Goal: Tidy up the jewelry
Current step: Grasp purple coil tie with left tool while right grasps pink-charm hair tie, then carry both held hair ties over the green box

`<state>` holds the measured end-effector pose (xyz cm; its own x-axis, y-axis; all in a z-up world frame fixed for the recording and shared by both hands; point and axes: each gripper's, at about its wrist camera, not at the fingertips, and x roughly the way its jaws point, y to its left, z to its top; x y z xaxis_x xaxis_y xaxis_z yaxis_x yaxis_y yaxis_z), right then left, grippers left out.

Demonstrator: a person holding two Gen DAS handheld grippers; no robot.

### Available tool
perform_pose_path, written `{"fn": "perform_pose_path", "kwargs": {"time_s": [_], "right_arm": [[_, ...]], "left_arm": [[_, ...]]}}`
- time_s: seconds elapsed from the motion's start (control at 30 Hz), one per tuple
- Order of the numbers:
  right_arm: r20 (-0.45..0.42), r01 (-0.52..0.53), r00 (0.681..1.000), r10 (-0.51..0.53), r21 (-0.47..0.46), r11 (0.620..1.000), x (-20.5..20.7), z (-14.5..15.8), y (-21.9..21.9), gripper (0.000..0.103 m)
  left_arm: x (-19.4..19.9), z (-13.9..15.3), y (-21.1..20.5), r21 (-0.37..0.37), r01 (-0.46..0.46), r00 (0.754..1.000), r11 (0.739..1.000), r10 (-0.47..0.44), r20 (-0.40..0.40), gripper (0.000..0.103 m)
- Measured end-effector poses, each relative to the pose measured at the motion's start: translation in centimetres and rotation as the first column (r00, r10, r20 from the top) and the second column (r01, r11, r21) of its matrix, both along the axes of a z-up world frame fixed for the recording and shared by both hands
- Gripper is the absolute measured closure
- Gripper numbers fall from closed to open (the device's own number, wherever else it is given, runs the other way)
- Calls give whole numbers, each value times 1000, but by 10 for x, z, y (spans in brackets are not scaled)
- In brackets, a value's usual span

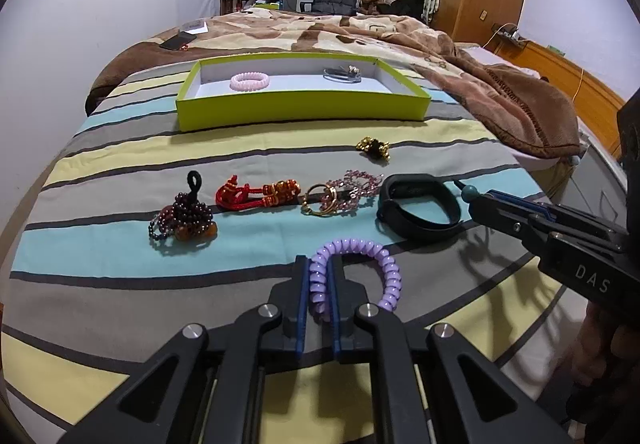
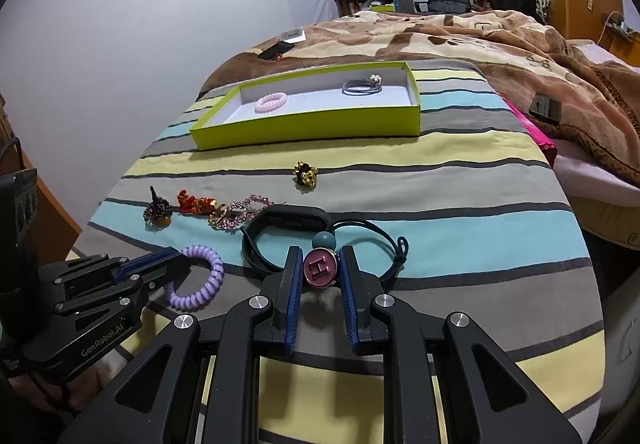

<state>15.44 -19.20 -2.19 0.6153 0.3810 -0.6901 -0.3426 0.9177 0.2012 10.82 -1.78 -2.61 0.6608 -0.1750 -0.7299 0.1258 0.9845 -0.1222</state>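
Jewelry lies in a row on the striped bed. My left tongs [image 1: 319,286] sit low, clenched on the purple coil [image 1: 360,264]. My right tongs [image 2: 319,276] grasp the round H charm [image 2: 320,268] of a dark hair tie. Beyond, the green box [image 1: 304,109] holds a pink coil [image 1: 250,80] and a grey tie [image 1: 342,75].

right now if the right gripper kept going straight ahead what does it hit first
The right gripper is shut on the H charm, so that leads. Just ahead is the teal bead, then the black band. The bead would probably be met first, though depth is unclear.
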Motion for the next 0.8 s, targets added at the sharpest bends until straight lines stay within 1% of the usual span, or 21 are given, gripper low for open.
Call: {"fn": "perform_pose_path", "kwargs": {"time_s": [0.23, 0.37, 0.67, 0.8], "right_arm": [[42, -5, 999, 5, 5, 1000, -3, 14, -2, 84], [64, -3, 998, 2, 5, 1000, 0, 21, -2, 84], [100, -8, 995, 9, -4, 1000, 15, 35, -2, 84], [119, -11, 993, 12, -11, 1000, 28, 43, -1, 84]], "left_arm": [[-4, 17, 1, -12, 18, 999, 1000, -17, 50, 93], [1, 29, 3, -14, 21, 997, 1000, -20, 75, 93], [17, 46, 11, -10, 10, 994, 1000, -9, 108, 93], [32, 53, 18, -1, -5, 993, 1000, 5, 121, 93]]}}
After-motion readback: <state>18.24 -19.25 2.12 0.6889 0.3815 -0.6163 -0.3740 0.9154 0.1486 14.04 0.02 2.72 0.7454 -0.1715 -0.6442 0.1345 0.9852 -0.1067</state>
